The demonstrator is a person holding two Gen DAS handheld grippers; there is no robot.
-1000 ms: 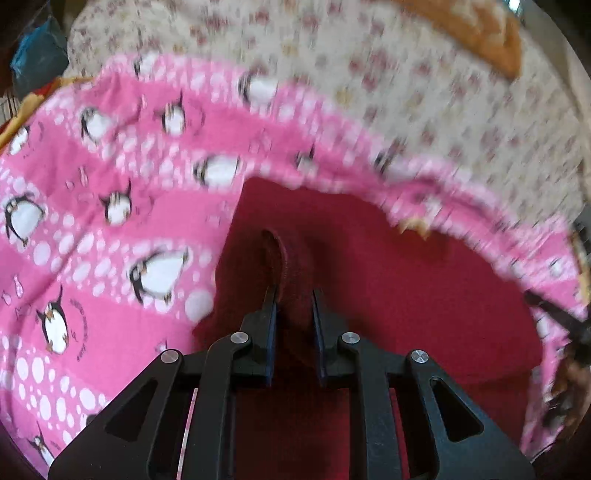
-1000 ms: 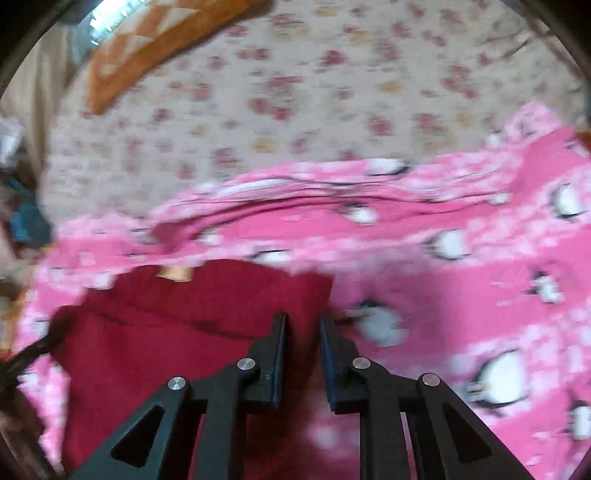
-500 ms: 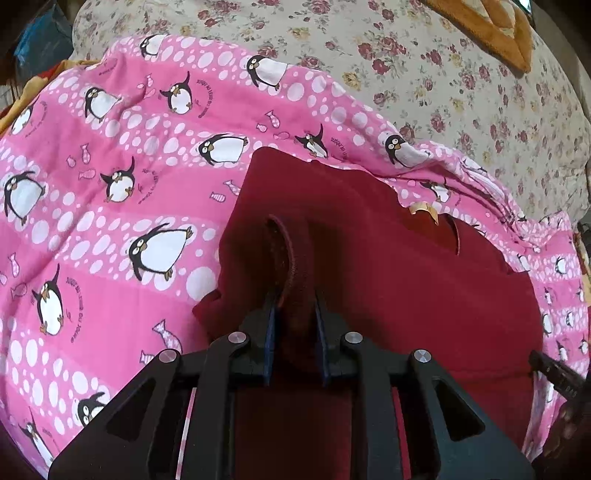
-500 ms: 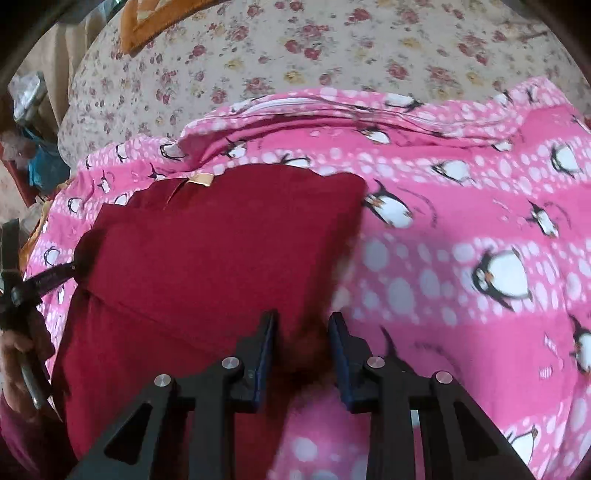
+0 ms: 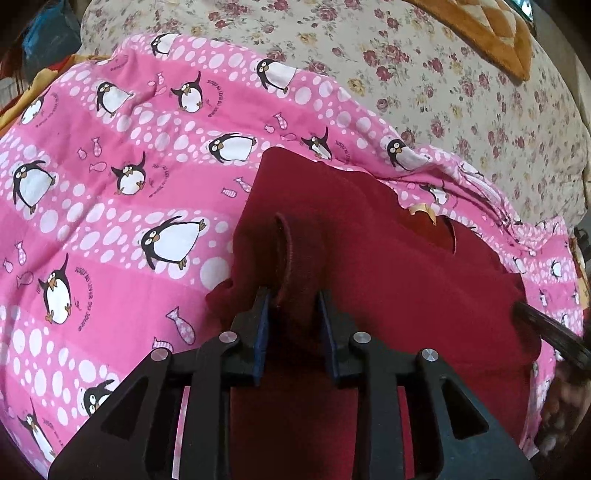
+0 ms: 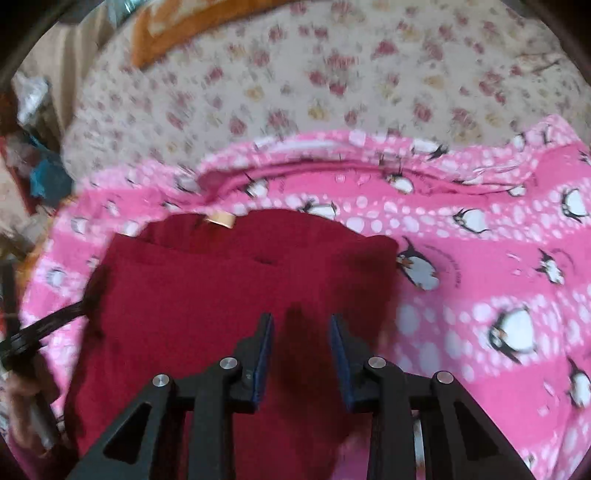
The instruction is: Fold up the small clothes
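A dark red knit garment [image 5: 388,266] lies folded on a pink penguin-print blanket [image 5: 110,206]. A tan label [image 5: 421,210] shows at its far edge. My left gripper [image 5: 293,301] stands over the garment's left side with its jaws parted, and a ribbed cuff [image 5: 286,247] lies loose between the fingertips. In the right wrist view the garment [image 6: 207,288] fills the lower left. My right gripper [image 6: 301,323] is open above its right edge and holds nothing. The other gripper's black tip [image 6: 48,321] touches the garment's left edge.
The pink blanket [image 6: 480,295] lies on a beige floral bedspread [image 5: 443,74]. An orange quilted cushion [image 5: 480,33] sits at the far end of the bed. Blue and mixed clutter [image 6: 40,177] lies beyond the bed's left edge.
Both grippers opened and let go of the red garment, which now lies folded on the blanket. The right gripper has drawn back a little and its view is blurred.
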